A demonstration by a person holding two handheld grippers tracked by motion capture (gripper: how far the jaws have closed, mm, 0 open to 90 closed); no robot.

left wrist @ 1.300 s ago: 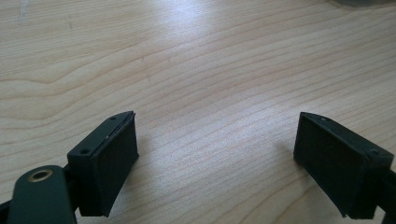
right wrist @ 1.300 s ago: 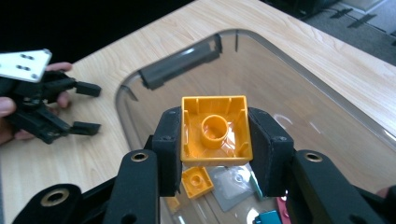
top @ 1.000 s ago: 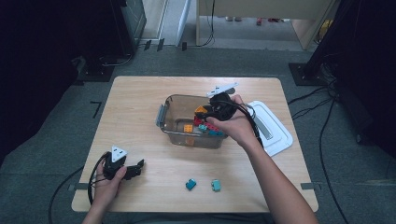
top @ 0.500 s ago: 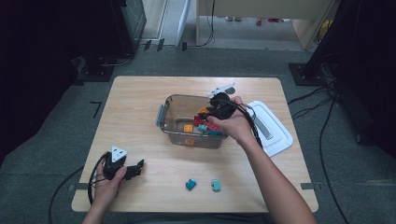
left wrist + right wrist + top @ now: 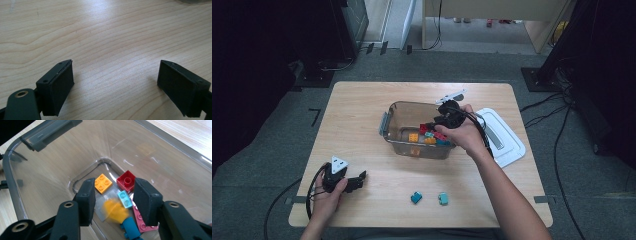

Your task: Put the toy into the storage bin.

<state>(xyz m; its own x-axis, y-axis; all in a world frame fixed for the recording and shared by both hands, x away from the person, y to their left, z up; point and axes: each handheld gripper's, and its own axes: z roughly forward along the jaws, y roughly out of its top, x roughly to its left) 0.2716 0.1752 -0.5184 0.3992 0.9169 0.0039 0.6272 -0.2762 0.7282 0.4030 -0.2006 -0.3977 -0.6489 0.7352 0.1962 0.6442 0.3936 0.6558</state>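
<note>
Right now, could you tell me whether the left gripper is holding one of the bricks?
No, the left gripper has its jaws spread wide over the bare wooden table, with nothing between them.

glossy clear plastic box [image 5: 15,195] on matt, grained wooden table [image 5: 105,32].

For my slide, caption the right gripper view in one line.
Open right tongs over the clear plastic bin, a blurred orange brick between them above red, orange, light blue and pink bricks.
</note>
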